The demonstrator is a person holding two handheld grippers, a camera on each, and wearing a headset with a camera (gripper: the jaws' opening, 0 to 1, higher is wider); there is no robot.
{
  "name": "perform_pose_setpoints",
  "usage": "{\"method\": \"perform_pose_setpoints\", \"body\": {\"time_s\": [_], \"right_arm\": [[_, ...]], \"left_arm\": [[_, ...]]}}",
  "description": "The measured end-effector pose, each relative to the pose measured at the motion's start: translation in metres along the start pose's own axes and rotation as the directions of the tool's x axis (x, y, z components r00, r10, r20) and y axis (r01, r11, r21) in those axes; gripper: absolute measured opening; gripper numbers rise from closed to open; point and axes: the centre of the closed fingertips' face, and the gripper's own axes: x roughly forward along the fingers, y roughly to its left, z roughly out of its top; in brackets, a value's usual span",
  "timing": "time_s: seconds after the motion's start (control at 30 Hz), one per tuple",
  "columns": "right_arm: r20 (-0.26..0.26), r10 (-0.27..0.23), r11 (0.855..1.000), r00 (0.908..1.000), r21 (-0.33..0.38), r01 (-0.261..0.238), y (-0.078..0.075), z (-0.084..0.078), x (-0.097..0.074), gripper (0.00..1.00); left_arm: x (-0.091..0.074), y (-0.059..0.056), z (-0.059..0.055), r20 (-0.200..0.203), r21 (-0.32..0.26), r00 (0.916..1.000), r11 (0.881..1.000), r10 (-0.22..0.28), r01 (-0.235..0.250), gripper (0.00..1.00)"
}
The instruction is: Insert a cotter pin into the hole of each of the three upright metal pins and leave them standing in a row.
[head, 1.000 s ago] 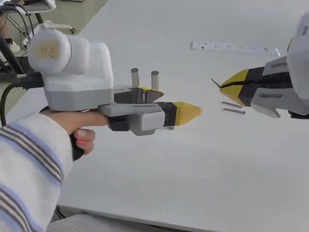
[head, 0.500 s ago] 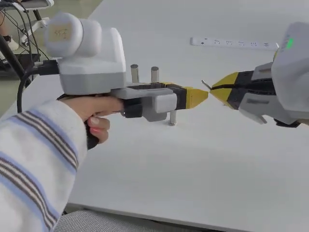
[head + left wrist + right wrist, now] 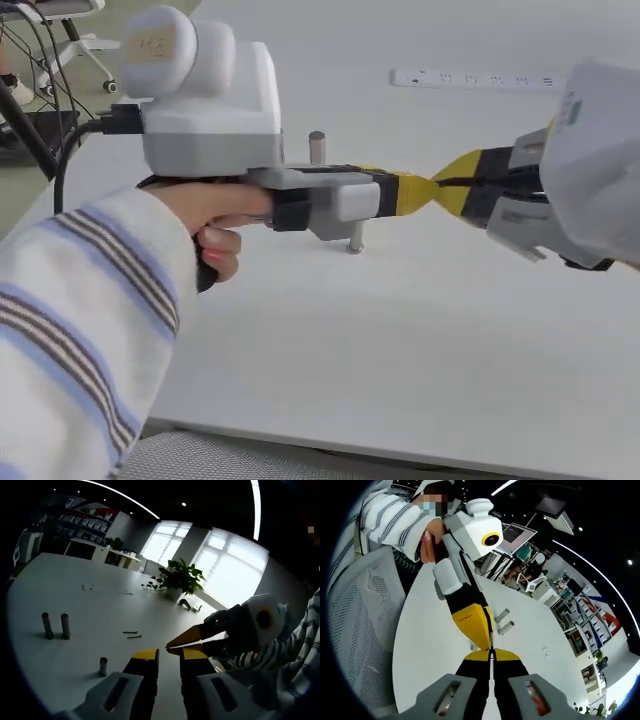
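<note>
- Left gripper view: left gripper [image 3: 169,654] jaws are spread, clear gap, nothing seen between them.
- Right gripper [image 3: 171,645] comes in from the right with its yellow tips just above and touching or nearly touching the left gripper's tips; can't tell which.
- Right gripper view: right gripper jaws are pressed together, pinching a thin cotter pin [image 3: 491,641] that sticks out forward as a dark sliver, right against the left gripper's yellow tip.
- Pair of metal pins [image 3: 65,626] stands upright side by side on the white table [image 3: 90,605], well to the left of the jaws.
- Lone metal pin [image 3: 103,666] is upright too, nearer the left gripper, apart from the pair.
- Two loose cotter pins [image 3: 131,634] lie flat on the table, just beside each other, between the pair and the right gripper.
- Head view: both grippers are held above the table, pointing at each other, tips meeting over the middle.
- One pin of the pair pokes up behind the left gripper; the lone pin's foot shows just under the gripper body.
- Hand [image 3: 215,225] in a striped sleeve [image 3: 80,330] grips the left gripper handle.
- Power strip [image 3: 470,78] lies at the far side of the table, well apart from the pins.
- Potted plant [image 3: 180,577] sits far back near bright windows.
</note>
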Motion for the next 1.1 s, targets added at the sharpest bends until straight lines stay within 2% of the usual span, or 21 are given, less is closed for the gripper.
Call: {"method": "perform_pose_setpoints", "body": {"time_s": [0.4, 0.7, 0.9, 1.1], "right_arm": [[-0.005, 0.02, 0.999, 0.9998, -0.035, -0.02, 0.008, 0.001, 0.001, 0.0], [-0.007, 0.036, 0.999, 0.9993, -0.038, -0.036, 0.012, 0.0, 0.002, 0.0], [-0.006, 0.049, 0.998, 0.9988, -0.04, -0.049, 0.018, 0.0, 0.002, 0.0], [-0.007, 0.056, 0.998, 0.9984, -0.03, -0.056, 0.02, -0.002, 0.003, 0.0]], "left_arm": [[-0.001, 0.0, -0.006, -0.016, -0.031, 0.9999, 1.0, -0.002, 0.002, 0.01], [-0.002, 0.0, -0.011, -0.034, -0.054, 0.9994, 0.998, 0.009, -0.011, 0.0], [-0.004, -0.001, -0.017, -0.067, -0.051, 0.9977, 0.999, 0.005, -0.009, 0.0], [-0.004, -0.003, -0.02, -0.088, -0.007, 0.9959, 1.0, 0.022, -0.023, 0.0]]}}
